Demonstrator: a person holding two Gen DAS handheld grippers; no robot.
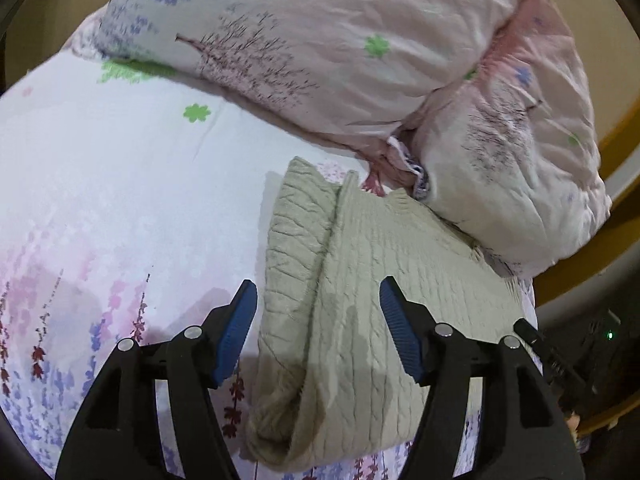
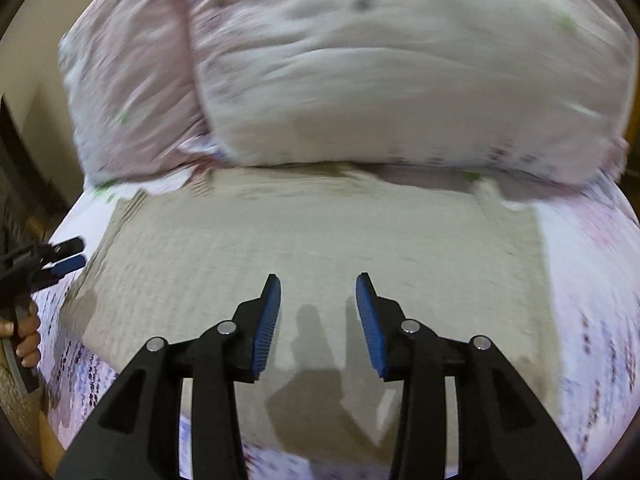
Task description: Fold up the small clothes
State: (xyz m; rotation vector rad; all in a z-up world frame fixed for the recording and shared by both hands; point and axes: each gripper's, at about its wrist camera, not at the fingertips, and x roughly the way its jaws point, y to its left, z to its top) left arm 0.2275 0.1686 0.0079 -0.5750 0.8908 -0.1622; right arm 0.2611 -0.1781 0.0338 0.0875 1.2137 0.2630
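Note:
A beige cable-knit sweater (image 1: pixel 360 280) lies on the floral bedsheet (image 1: pixel 120 200), with one side folded over along its left part. My left gripper (image 1: pixel 318 292) is open and empty, hovering just above the sweater's near left part. In the right wrist view the same sweater (image 2: pixel 300 240) spreads flat across the bed. My right gripper (image 2: pixel 318 286) is open and empty above its near middle. The left gripper (image 2: pixel 66 258) also shows at the far left of that view, by the sweater's edge, held by a hand.
A bulky floral duvet (image 1: pixel 340 60) is piled at the back of the bed, touching the sweater's far edge; it fills the top of the right wrist view (image 2: pixel 360 80). A wooden bed frame (image 1: pixel 624 184) runs along the right.

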